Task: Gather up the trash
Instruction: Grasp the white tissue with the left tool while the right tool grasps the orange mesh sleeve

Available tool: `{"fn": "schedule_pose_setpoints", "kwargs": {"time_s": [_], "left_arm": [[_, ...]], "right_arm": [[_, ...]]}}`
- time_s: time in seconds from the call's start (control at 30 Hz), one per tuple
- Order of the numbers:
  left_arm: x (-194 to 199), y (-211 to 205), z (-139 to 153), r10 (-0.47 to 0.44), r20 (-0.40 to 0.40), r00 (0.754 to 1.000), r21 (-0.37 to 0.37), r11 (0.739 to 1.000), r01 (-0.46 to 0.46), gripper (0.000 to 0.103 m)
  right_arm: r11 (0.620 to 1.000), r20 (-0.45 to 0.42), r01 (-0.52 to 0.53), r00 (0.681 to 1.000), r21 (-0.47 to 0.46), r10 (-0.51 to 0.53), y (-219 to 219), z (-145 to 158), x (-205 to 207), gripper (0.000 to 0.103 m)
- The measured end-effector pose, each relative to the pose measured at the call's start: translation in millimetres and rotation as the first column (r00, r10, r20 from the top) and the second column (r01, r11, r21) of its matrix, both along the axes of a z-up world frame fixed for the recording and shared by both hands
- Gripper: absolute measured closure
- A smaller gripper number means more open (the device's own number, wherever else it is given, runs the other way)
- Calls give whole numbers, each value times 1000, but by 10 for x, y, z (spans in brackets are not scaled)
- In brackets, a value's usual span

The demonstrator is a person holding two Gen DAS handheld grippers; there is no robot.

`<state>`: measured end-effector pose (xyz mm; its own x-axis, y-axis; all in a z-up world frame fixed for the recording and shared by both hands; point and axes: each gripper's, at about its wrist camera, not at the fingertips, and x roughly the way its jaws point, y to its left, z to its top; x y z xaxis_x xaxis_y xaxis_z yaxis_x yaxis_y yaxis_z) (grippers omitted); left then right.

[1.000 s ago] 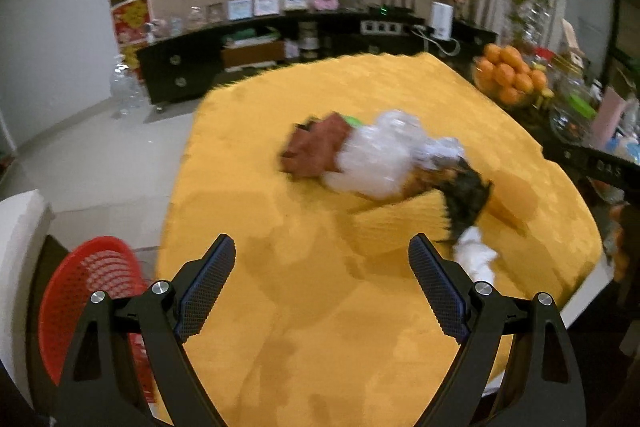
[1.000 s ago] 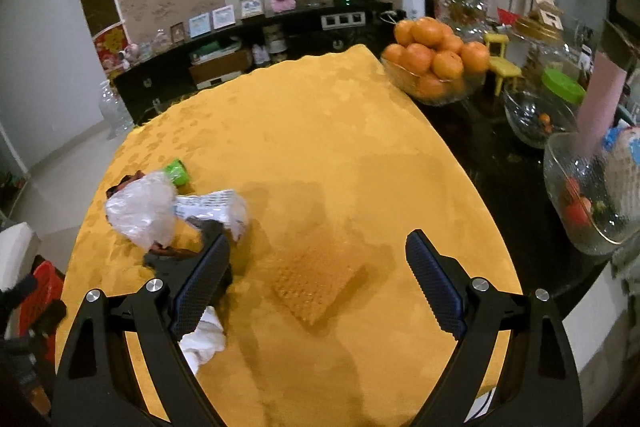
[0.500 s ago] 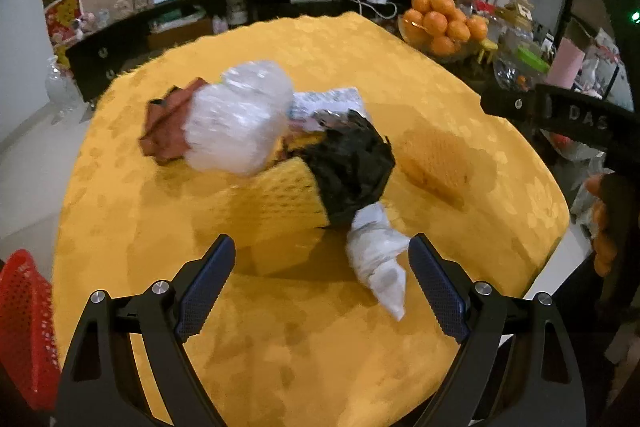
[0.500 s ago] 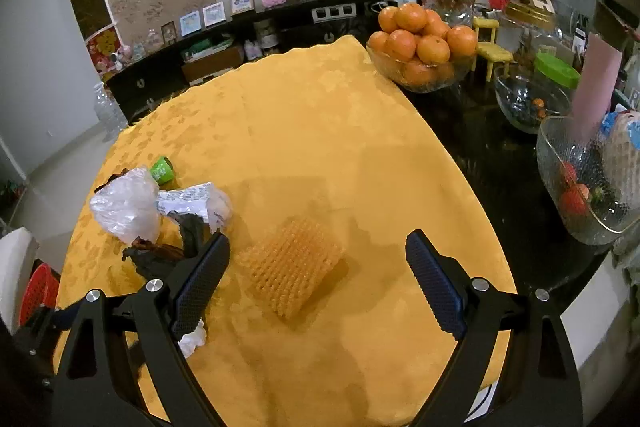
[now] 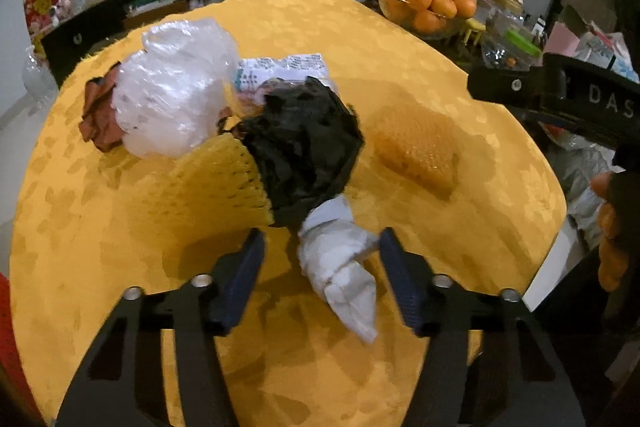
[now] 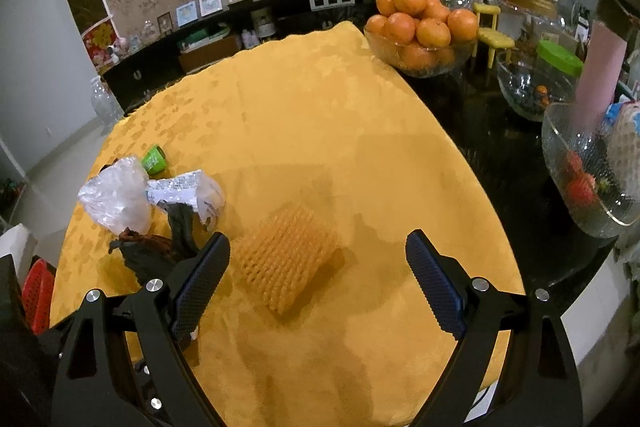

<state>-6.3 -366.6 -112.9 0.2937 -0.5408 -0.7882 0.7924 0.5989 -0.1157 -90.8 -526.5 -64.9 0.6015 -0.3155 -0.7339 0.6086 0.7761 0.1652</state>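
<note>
Two yellow foam nets [image 5: 224,183] [image 6: 284,263], one clear plastic bag [image 5: 176,99], one black bag [image 5: 304,147], one white tissue wad [image 5: 340,267], one green cup [image 6: 154,159], one brown wrapper [image 5: 100,115], one bowl of oranges [image 6: 420,61].

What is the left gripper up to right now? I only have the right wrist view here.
Observer: The left gripper straddles a white crumpled tissue. Its jaws have just been closing, but the pads are not pressing it yet.
Operator: Anything near it that my view hides?
Observer: A second yellow foam net lies against the black bag, just beyond the tissue.
Operator: Does the tissue touch that bag?
Observer: Yes, its far end tucks against the bag's near edge.
</note>
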Motion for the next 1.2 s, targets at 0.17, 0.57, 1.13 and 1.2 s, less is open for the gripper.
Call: {"fn": "schedule_pose_setpoints", "kwargs": {"time_s": [0.17,0.57,1.13,1.2], "left_arm": [[-40,16,25,-17,-2,1000,-9,1000,17,66],[33,299,244,43,-8,999,-57,997,-44,66],[86,840,744,112,52,992,-164,981,-102,66],[144,916,784,139,46,989,-178,976,-128,66]], "right_arm": [[1000,-2,4,1000,20,-4,-28,-40,19,16],[999,-39,-36,999,26,37,82,-235,243,16],[998,-139,-31,990,-48,24,140,-606,613,16],[998,-140,-28,990,-50,20,126,-625,623,20]]}}
